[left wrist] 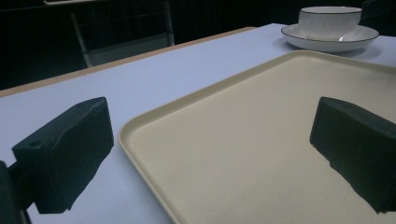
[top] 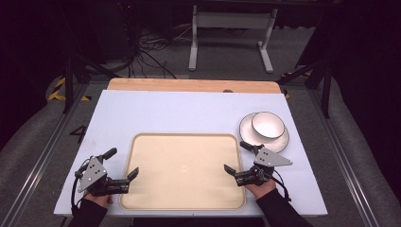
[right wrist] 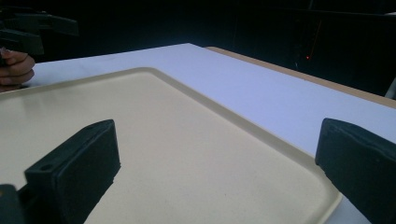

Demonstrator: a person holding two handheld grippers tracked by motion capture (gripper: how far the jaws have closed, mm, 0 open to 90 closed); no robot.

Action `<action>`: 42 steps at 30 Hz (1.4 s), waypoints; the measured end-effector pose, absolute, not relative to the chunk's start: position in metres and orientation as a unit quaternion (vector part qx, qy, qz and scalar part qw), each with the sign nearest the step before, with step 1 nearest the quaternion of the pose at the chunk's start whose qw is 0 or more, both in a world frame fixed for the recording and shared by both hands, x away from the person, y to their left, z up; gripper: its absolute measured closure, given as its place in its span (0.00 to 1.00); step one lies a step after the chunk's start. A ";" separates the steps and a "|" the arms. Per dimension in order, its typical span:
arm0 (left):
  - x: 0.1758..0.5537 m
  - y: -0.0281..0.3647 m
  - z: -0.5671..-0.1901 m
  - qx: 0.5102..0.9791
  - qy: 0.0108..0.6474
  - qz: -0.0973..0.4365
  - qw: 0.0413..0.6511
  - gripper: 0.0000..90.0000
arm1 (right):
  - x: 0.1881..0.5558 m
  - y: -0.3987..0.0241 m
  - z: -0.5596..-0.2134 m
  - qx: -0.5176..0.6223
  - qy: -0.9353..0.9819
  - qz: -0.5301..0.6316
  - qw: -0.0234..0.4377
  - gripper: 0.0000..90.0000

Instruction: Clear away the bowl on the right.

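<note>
While tongs (top: pixel 119 163) gape, tray (top: pixel 184 137) edge between

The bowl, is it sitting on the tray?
No, the bowl sits on a white plate on the table, off the far right corner of the empty tray.

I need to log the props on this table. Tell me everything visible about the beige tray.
The tray is a pale beige rectangle with rounded corners and a low raised rim, of matte, plastic-looking material. It lies flat and bare on the white table top, near the person's edge. The left gripper and right gripper straddle its short sides, fingers open; whether they touch it is unclear. The bowl on its plate sits apart, beyond its far right corner.
</note>
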State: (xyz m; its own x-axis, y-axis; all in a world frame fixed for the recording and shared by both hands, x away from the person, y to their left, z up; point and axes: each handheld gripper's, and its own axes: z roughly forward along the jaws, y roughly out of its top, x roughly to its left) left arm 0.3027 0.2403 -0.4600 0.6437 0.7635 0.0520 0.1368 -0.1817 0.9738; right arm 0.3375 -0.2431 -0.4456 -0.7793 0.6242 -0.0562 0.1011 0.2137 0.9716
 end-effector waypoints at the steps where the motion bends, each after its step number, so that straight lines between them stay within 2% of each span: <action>1: 0.303 0.240 -0.460 0.715 0.315 0.281 0.557 0.00 | 0.338 -0.243 -0.446 0.243 0.745 0.578 0.226 0.00; 13: 0.302 0.240 -0.460 0.717 0.314 0.283 0.555 0.00 | 0.337 -0.242 -0.446 0.238 0.750 0.574 0.225 0.00; 19: 0.302 0.240 -0.460 0.716 0.314 0.283 0.555 0.00 | 0.337 -0.238 -0.446 0.231 0.765 0.554 0.234 0.04; 24: 0.302 0.240 -0.460 0.716 0.314 0.284 0.556 0.00 | 0.339 -0.242 -0.442 0.248 0.757 0.563 0.220 0.03; 42: 0.301 0.240 -0.460 0.716 0.315 0.286 0.554 0.00 | 0.339 -0.241 -0.396 0.227 0.753 0.578 0.217 0.06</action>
